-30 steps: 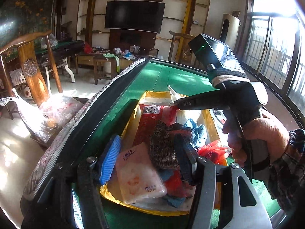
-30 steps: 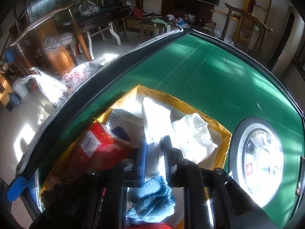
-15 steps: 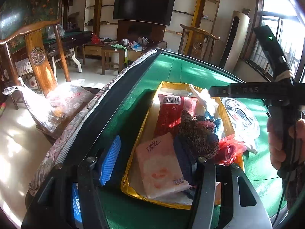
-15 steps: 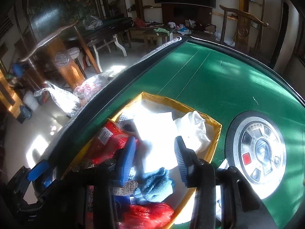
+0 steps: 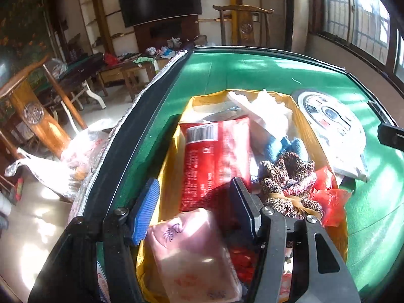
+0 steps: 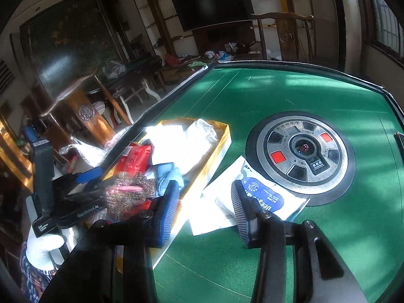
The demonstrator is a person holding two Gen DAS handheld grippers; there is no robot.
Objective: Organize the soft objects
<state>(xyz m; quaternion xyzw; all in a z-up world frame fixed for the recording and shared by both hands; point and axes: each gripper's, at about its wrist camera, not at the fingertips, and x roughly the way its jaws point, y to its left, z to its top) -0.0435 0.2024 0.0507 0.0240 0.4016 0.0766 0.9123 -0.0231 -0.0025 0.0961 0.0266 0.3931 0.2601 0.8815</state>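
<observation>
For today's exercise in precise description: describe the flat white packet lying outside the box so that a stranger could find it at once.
Start at the green table and find the round metal dial at its centre. Between the dial and the yellow box of soft things lies the white packet, flat on the felt. It alone is outside the box, and it bears a dark blue patch with white lettering.

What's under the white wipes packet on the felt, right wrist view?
The white wipes packet lies on the green felt, its far corner overlapping the round centre console's rim. More white sheet material shows beneath its near edge; whatever else it covers is hidden.
</observation>
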